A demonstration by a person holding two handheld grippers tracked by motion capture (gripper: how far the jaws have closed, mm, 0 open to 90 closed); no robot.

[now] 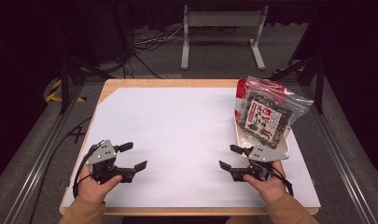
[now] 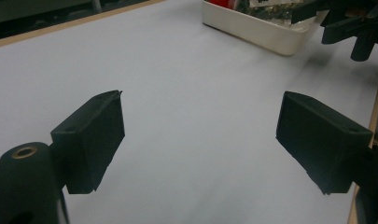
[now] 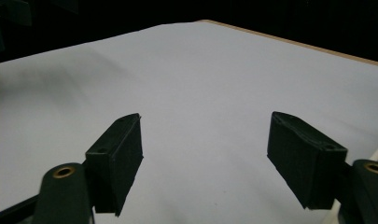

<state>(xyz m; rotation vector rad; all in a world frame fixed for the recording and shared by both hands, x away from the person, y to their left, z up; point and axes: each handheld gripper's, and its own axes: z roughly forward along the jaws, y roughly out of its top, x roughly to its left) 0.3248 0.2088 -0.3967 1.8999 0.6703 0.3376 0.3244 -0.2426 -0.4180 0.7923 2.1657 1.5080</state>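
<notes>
The left tongs (image 1: 133, 156) sit low over the near left part of the bench (image 1: 177, 83), held in the person's left hand (image 1: 97, 183), with their 2 black jaws spread wide apart and nothing between them. In the left gripper view the same tongs (image 2: 200, 135) look across bare white paper (image 2: 191, 84) toward the far side, where the white tray (image 2: 266, 35) stands.

The right tongs (image 1: 232, 157) hover at the near right, gripped by the right hand (image 1: 267, 183), and their jaws are likewise apart and empty. They point inward, toward the middle of the paper, and the right gripper view shows these tongs (image 3: 205, 158) over plain white sheet.

The tray (image 1: 284, 150) rests on the right side of the bench, just beyond the right tongs and close beside them. A clear snack bag (image 1: 266, 112) with a red top and a dark printed label lies in it, propped at a tilt, its upper end reaching past the tray's far edge. Neither pair of tongs touches the bag or the tray.
</notes>
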